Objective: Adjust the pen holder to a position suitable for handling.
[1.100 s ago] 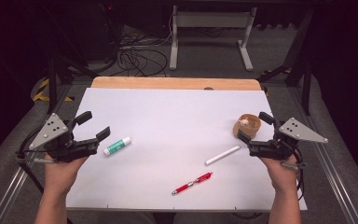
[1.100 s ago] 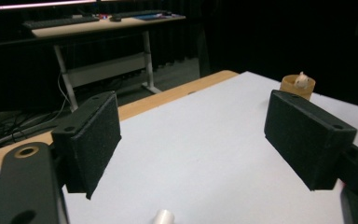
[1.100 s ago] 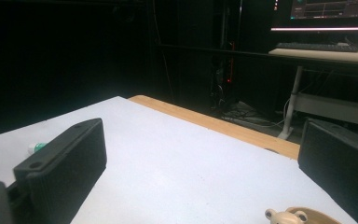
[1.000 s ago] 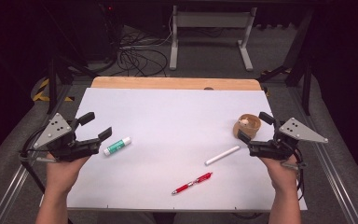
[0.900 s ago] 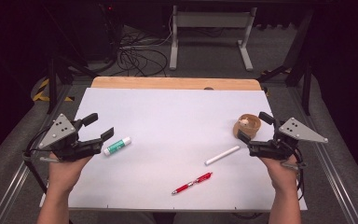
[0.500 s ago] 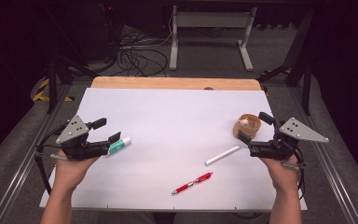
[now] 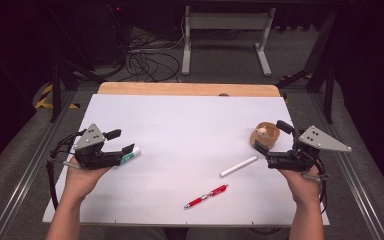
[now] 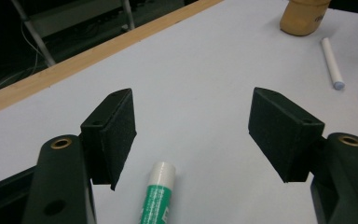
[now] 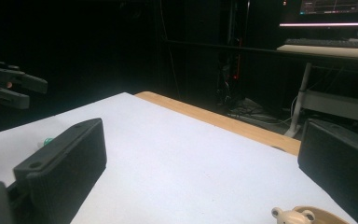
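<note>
Glue stick (image 7: 130, 155), green-labelled with a white cap, lies flat on the left part of the white table sheet (image 7: 190, 130), its cap end pointing right and slightly far. The left gripper (image 7: 122, 144) has come down around it: in the high view the near black jaw overlaps the stick's body while the far jaw stands clear on its far side, and in the left gripper view the glue stick (image 8: 157, 193) rises from the bottom edge between the two pads, closer to the left-hand pad, with a clear gap to each. Those jaws have just been closing, yet they are spread apart with the stick between them and neither pad pressing on it. The person's left hand grips the tool from the near side, cable trailing off to the left. Well apart, at the right of the sheet, the right gripper (image 7: 270, 137) is held low with its jaws spread wide and nothing between them; in the right gripper view its pads (image 9: 70, 161) frame bare sheet and the wooden far edge of the table. Just beside that gripper's far jaw sits a small round wooden bowl (image 7: 265, 135) holding a little pale figure. A white marker (image 7: 238, 166) lies on the sheet just left of and near the right gripper, angled, and a red pen (image 7: 206, 196) lies nearer the front edge, between the two hands and closer to the right one.
</note>
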### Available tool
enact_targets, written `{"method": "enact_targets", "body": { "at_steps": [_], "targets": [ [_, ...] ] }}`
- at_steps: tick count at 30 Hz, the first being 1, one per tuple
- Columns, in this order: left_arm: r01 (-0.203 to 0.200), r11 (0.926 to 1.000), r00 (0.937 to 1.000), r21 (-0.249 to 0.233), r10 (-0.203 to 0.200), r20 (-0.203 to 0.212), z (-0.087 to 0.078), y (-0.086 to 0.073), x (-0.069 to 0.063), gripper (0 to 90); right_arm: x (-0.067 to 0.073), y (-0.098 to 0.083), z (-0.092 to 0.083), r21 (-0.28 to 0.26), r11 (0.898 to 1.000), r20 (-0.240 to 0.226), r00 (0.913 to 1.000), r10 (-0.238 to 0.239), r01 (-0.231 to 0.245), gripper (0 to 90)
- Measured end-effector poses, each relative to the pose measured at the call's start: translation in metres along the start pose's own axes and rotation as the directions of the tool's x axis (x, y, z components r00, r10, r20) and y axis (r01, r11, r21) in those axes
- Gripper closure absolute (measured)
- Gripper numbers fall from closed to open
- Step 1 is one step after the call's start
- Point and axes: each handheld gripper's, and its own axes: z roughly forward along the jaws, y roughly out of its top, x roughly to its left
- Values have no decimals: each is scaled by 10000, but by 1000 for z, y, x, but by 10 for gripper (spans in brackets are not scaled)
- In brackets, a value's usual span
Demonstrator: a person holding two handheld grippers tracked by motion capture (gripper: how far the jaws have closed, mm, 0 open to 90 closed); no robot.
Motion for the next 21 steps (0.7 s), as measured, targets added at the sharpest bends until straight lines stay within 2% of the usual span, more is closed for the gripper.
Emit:
{"method": "enact_targets", "body": {
  "at_steps": [13, 21],
  "targets": [
    [-59, 9963, 10000, 860, 61, -14, 19, -10, 9, 343, 1, 0, 1, 73, 9999, -304, 9994, -133, 136, 6],
    [-154, 9882, 9999, 1526, 142, 94, 33, -15, 13, 345, 1, 1, -1, 1, 9999, -284, 9995, -129, 129, 6]
  ]
}}
